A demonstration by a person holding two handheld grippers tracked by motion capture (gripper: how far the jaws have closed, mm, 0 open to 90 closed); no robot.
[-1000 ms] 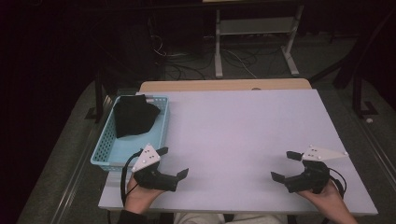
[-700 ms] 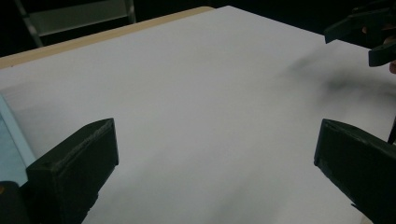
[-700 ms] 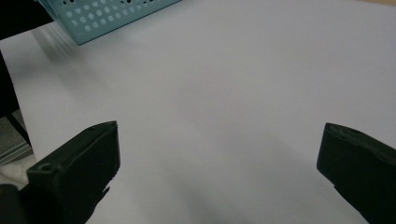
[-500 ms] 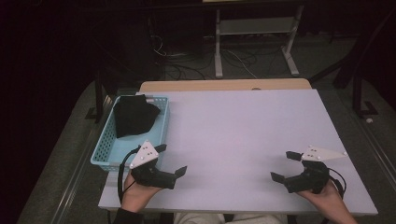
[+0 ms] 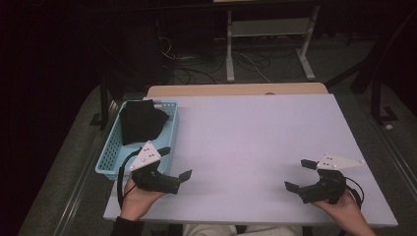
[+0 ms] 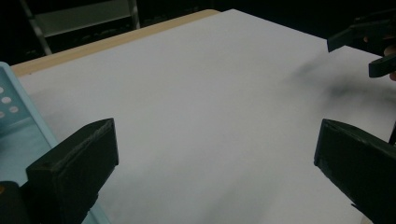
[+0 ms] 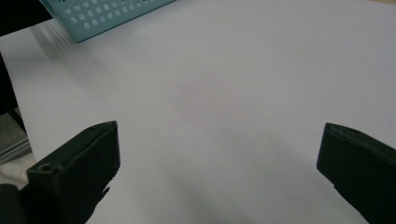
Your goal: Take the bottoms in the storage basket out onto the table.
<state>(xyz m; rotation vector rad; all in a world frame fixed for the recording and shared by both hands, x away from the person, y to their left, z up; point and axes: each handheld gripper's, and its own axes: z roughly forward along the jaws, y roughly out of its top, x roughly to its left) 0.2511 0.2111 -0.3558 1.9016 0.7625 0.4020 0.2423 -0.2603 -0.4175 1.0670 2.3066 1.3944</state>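
A light blue perforated basket (image 5: 109, 160) stands at the left edge of the white table (image 5: 246, 132), with a black cloth (image 5: 140, 122) lying in its far half. My left gripper (image 5: 175, 162) is open just right of the basket's near corner and holds nothing. In the left gripper view the left gripper (image 6: 217, 140) looks across bare table, with the basket's rim (image 6: 14, 126) at the left and the right gripper (image 6: 369, 42) far off. My right gripper (image 5: 299, 175) is open and holds nothing near the front right corner. In the right gripper view the right gripper (image 7: 219, 140) faces the basket (image 7: 102, 14).
A tan wooden strip (image 5: 236, 90) runs along the table's far edge. Behind it, on the dark floor, are a grey metal stand (image 5: 268, 34) and loose cables (image 5: 246, 61). A person's hands hold both grippers at the near edge.
My left gripper has shifted slightly left toward the basket's near corner. The right gripper has barely moved, and both stay open.
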